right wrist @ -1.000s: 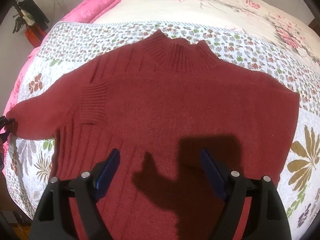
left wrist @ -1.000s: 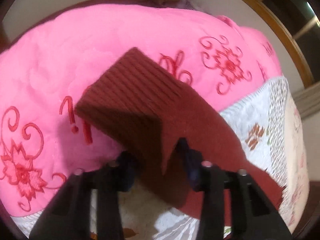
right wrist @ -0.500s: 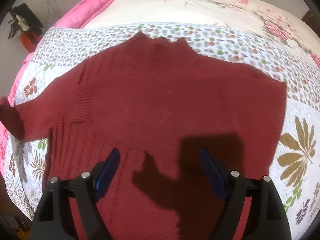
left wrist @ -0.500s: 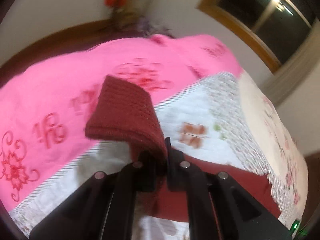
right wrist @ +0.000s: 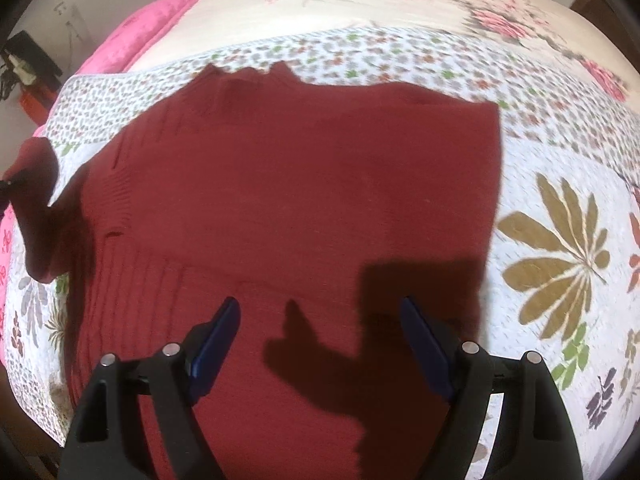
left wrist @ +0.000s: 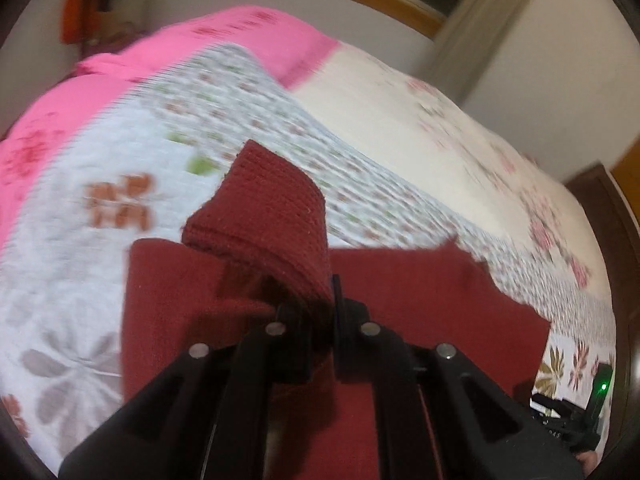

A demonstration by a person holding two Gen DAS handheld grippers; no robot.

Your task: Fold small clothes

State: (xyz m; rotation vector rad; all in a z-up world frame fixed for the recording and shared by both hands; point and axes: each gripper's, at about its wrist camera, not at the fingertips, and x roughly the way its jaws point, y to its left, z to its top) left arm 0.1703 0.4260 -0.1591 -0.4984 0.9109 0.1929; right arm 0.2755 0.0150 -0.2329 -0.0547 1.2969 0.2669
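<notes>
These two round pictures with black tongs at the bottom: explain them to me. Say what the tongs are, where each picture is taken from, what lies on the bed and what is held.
The tongs are two-finger grippers that a person holds, one in each hand. Each carries a fisheye camera looking forward along its fingers, hence the round, bent pictures.

One picture is from the left gripper. It is shut on the ribbed cuff of a sleeve, lifted off the bed.

The other is from the right gripper. It is open, holds nothing and hovers over a dark red sweater spread on a floral quilt. The lifted sleeve shows at that picture's left edge. A pink blanket lies beyond the quilt.
</notes>
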